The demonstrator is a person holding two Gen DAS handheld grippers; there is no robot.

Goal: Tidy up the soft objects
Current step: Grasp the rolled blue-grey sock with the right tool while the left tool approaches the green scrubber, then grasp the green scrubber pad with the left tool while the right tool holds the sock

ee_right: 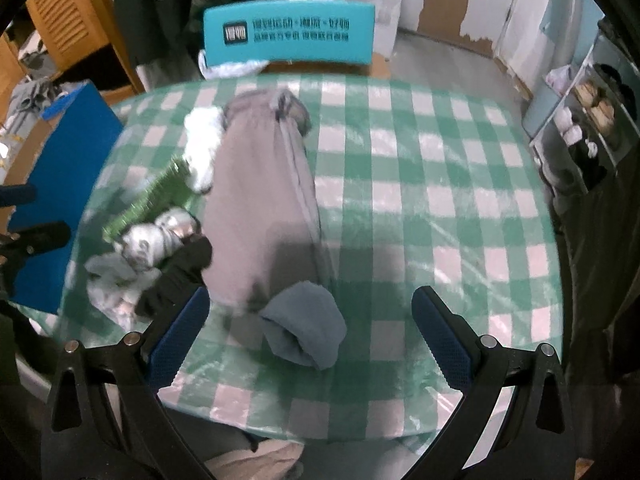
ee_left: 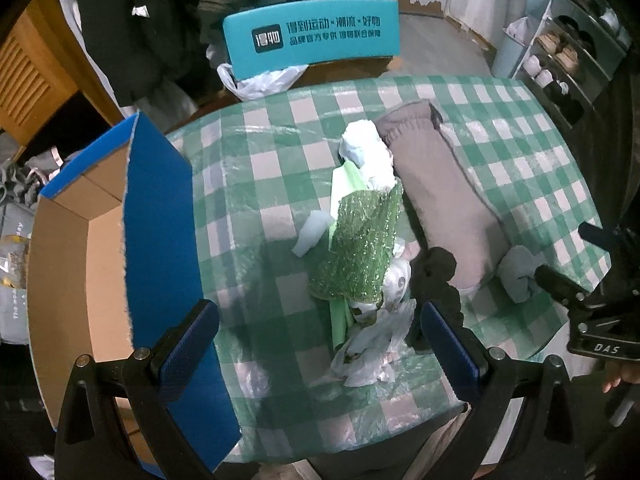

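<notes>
Both grippers hovered with jaws spread wide, holding nothing. The left gripper (ee_left: 318, 344) faced a green mesh bag (ee_left: 360, 244) on crumpled plastic bags (ee_left: 376, 344), beside a blue cardboard box (ee_left: 160, 216). The right gripper (ee_right: 310, 328) framed a rolled blue-grey sock (ee_right: 304, 324) touching folded grey trousers (ee_right: 260, 200) on the checked tablecloth (ee_right: 420, 184).

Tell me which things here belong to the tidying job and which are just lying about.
Job:
grey folded garment
blue-grey rolled sock
black sock
green glittery wrap
white plastic bags
blue cardboard box

Lying about:
teal chair back
shoe rack
hanging coats
</notes>
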